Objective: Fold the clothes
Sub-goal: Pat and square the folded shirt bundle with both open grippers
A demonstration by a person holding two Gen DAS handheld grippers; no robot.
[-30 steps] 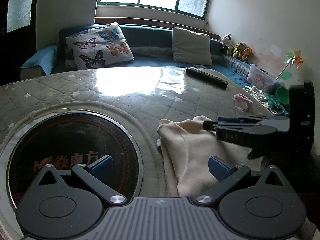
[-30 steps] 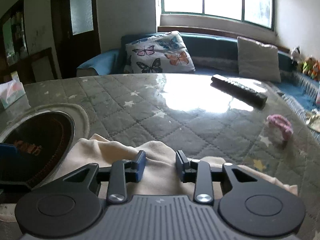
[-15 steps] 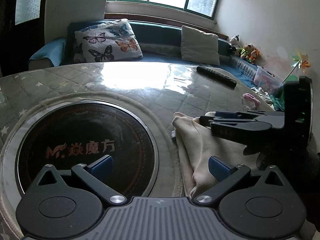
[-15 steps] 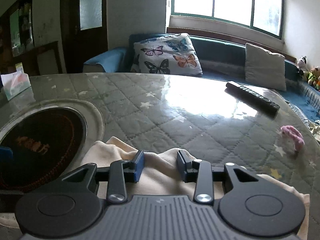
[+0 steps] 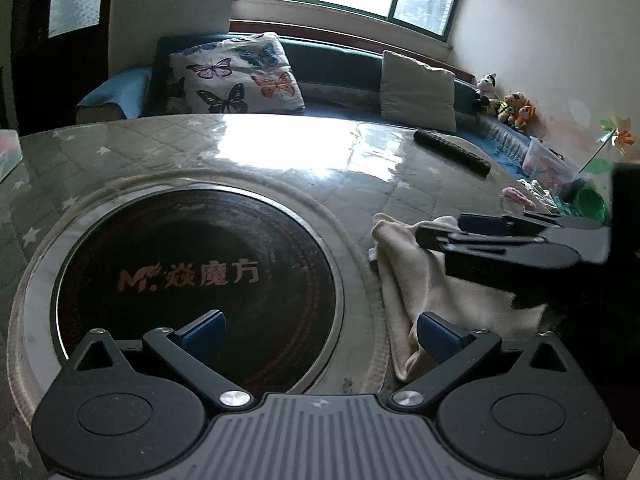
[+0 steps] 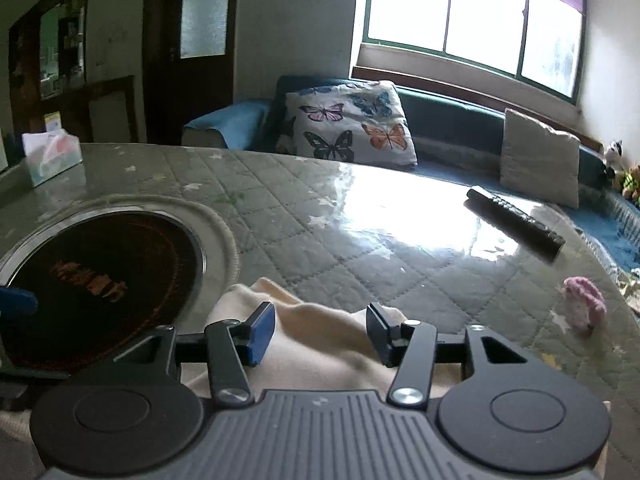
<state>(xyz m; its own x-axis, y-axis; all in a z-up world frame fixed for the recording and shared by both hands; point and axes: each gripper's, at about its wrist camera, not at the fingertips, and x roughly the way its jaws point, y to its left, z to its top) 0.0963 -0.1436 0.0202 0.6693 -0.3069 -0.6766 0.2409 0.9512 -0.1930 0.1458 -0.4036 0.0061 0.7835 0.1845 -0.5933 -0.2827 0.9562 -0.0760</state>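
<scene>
A cream garment (image 5: 424, 288) lies bunched on the quilted table, just right of the round black cooktop. My left gripper (image 5: 320, 330) is open and empty, low over the cooktop rim, its right finger beside the cloth's left edge. My right gripper (image 6: 320, 328) is open, with its fingers on either side of a raised fold of the cream garment (image 6: 320, 340). It also shows in the left wrist view (image 5: 448, 236), reaching in from the right over the cloth.
A round black induction cooktop (image 5: 192, 276) is set into the table (image 6: 360, 240). A black remote (image 6: 516, 222) and a pink hair tie (image 6: 586, 300) lie at the right. A tissue box (image 6: 50, 156) stands far left. A sofa with cushions (image 6: 352, 124) is behind.
My right gripper's fingers have spread wider around the fold. My left gripper has moved left, away from the cloth and over the cooktop. Both cameras have risen slightly.
</scene>
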